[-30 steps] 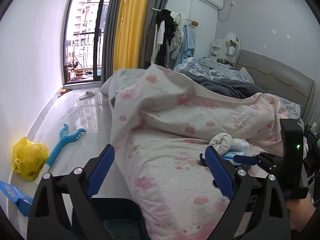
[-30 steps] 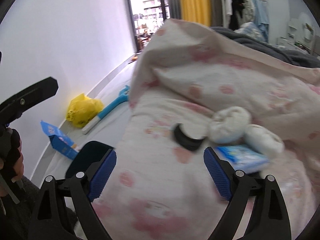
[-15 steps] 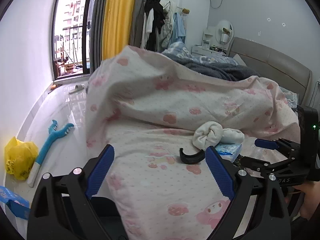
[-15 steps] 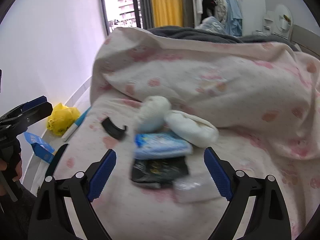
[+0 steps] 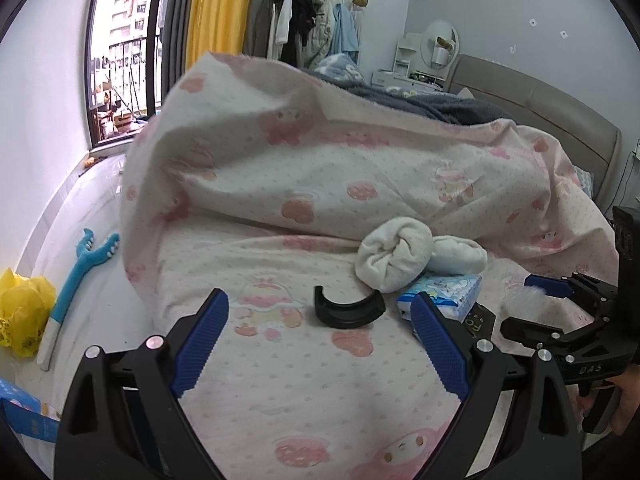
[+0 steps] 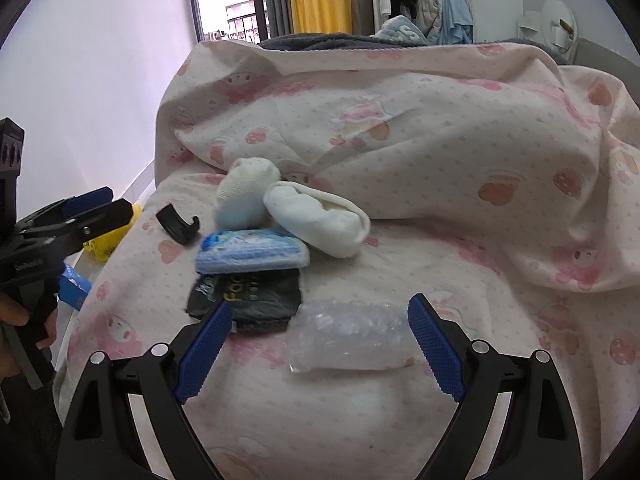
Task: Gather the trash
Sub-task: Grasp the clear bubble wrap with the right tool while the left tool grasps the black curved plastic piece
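Left wrist view: the left gripper (image 5: 320, 324), jaws wide and empty, hovers over the bed (image 5: 280, 392) near a black curved clip (image 5: 349, 313) and a blue tissue pack (image 5: 444, 292). Right wrist view: the right gripper (image 6: 320, 340), also open and holding nothing, frames a clear plastic wrapper (image 6: 352, 336) beside a black packet (image 6: 256, 296). Nothing appears collected yet.

Both wrist views look down along their tongs, close over the bed (image 5: 304, 380). They share the black curved piece (image 5: 349, 312) and rolled socks (image 6: 248, 194); the left view sits further left.
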Demonstrator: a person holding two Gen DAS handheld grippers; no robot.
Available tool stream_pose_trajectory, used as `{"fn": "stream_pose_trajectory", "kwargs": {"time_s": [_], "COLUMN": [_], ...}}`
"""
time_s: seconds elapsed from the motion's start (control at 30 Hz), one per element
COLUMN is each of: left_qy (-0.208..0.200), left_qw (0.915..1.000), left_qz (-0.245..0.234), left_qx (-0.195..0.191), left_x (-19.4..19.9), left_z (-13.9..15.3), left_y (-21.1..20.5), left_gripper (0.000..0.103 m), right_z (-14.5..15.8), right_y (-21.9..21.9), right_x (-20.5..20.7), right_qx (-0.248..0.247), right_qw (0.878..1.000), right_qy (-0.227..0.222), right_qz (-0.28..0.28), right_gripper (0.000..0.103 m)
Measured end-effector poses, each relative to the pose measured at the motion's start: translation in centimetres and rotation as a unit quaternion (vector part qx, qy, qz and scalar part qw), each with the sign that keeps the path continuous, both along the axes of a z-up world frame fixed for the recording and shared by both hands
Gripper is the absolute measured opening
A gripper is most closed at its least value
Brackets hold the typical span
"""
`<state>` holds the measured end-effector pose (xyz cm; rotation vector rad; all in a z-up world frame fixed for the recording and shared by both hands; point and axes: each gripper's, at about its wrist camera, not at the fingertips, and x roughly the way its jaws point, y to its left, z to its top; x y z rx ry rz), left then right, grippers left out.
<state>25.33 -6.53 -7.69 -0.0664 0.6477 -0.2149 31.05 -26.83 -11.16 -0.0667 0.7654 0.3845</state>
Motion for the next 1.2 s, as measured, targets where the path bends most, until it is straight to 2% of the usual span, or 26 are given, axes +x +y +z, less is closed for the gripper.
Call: {"fn": "stream_pose_trajectory", "kwargs": {"time_s": [0.1,0.13,0.17,0.33,0.47,0.83,1.2], "left_qy": [0.006,0.008,0.009,0.015,0.025,0.046,0.053], "left_qw": [1.0,0.9999,0.9999,0.9998,0.9997,0.9988,0.9984], "left_qz": [-0.002,-0.002,-0.003,-0.005,-0.003,-0.013,-0.017], "left_qx": [-0.005,-0.007,-0.008,-0.008,0.0,0.012,0.009], "left_x": [0.5,0.7,0.8,1.4,1.9,3.1,3.5], "left_z": [-0.6,-0.8,-0.8,-1.4,-2.0,-3.3,-3.5], "left_y": [-0.6,-0.8,-0.9,-1.6,-2.0,-2.8,-3.0], "left_gripper": [0.094,0.094,0.094,0.094,0.091,0.066,0.051], "right_z": [-0.2,-0.4,-0.5,-1.3,-1.0,0.8,2.3], "right_y": [-0.9,-1.2,-1.5,-2.8,-3.8,-5.4,-5.7], "right_x": [0.2,0.3,0.5,1.1,1.4,0.6,-0.4], "right_qx": [0.0,-0.001,-0.002,-0.01,0.002,0.032,0.051], "right_qw": [1.0,1.0,1.0,1.0,1.0,0.999,0.999], "right_qy": [0.003,0.005,0.009,0.021,0.015,-0.002,-0.008], "right_qz": [-0.006,-0.008,-0.01,-0.016,-0.019,-0.014,-0.005], "right_gripper": [0.09,0.087,0.075,0.053,0.036,0.034,0.034]}}
